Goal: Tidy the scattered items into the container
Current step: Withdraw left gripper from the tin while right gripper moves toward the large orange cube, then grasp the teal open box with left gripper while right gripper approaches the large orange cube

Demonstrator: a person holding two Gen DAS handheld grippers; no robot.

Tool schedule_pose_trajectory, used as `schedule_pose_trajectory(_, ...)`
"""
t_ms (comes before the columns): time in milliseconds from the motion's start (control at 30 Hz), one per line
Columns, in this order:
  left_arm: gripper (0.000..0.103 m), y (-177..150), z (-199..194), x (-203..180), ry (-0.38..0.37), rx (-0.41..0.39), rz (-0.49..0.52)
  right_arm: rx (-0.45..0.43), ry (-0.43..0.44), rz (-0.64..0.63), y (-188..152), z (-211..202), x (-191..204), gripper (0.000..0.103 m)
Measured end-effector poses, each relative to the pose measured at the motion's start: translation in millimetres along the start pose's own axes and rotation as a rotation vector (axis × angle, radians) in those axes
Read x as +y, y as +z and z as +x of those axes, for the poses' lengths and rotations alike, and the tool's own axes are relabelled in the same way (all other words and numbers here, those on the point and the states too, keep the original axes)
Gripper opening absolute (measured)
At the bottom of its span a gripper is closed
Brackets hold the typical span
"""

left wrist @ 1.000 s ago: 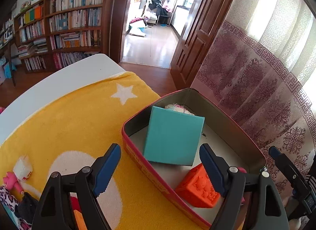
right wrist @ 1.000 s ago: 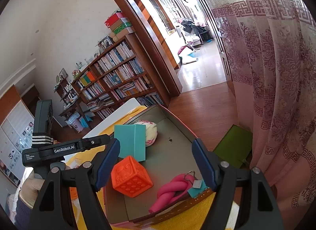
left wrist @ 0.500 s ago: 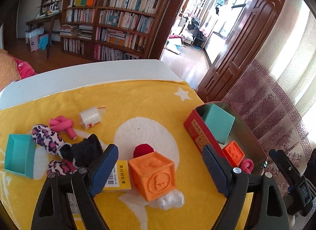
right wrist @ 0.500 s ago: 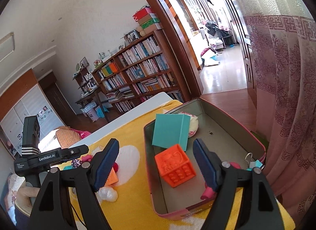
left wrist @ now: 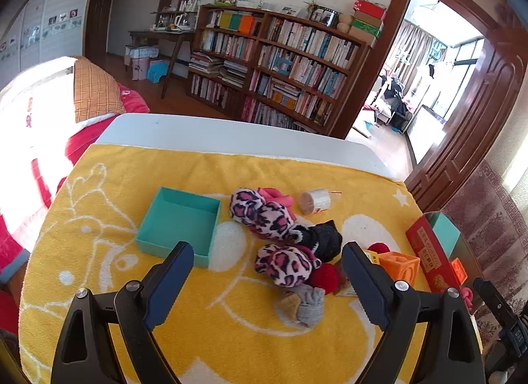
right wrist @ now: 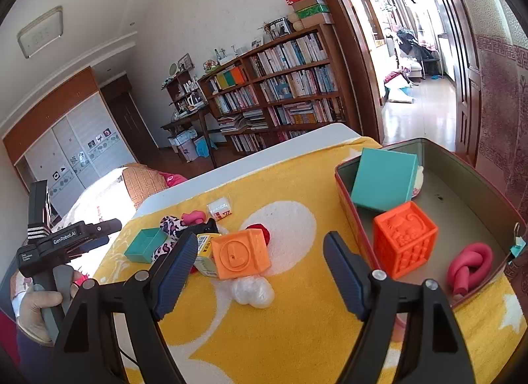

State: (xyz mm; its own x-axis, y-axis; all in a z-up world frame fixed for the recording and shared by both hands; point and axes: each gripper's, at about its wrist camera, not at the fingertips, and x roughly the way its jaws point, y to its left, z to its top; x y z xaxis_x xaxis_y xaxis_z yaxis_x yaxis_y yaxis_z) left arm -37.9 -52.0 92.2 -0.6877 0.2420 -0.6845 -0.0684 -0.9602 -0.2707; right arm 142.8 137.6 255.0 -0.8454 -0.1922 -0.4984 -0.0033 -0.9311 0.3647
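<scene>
Left gripper [left wrist: 267,280] hangs over the yellow blanket [left wrist: 109,205] with jaws spread wide and empty, having just been opening, above the leopard-print gloves [left wrist: 264,215], a black sock [left wrist: 321,238], a grey sock [left wrist: 310,306] and, off to the left, an open teal box [left wrist: 180,220]. Right gripper [right wrist: 260,266] is released too, jaws just opening with nothing pinched, over an orange block [right wrist: 239,253] touching a small yellow carton [right wrist: 205,253] and a clear plastic wad [right wrist: 252,291]. The red tin container [right wrist: 346,209] sits at the right edge of the blanket, holding a teal lid [right wrist: 384,182], another orange cube [right wrist: 404,237] and a pink knotted foam twist [right wrist: 470,265].
</scene>
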Motion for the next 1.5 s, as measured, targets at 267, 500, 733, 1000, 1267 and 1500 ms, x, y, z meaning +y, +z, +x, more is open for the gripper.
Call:
schedule_pose_trajectory(267,0.093,2.3,31.9,58.4,0.083,0.036,0.024,0.072,0.001,0.002,-15.9,24.4,20.2,0.082)
schedule_pose_trajectory(500,0.103,12.4,58.1,68.5,-0.008,0.052,0.039,0.099,-0.026,0.004,-15.0,40.1,22.9,0.082)
schedule_pose_trajectory(733,0.103,22.2,78.8,57.3,-0.007,0.068,0.126,0.121,-0.043,0.004,-15.2,53.5,21.4,0.082)
schedule_pose_trajectory(1000,0.103,18.0,99.2,58.4,0.004,0.102,0.143,0.143,-0.054,0.005,-17.9,63.2,17.9,0.082)
schedule_pose_trajectory(1267,0.103,10.9,121.0,62.9,0.056,0.14,0.156,0.153,-0.066,-0.009,-19.4,69.9,21.5,0.082)
schedule_pose_trajectory(1500,0.103,4.9,134.2,70.2,0.124,0.18,0.134,0.17,-0.076,-0.011,-21.9,76.9,21.2,0.082)
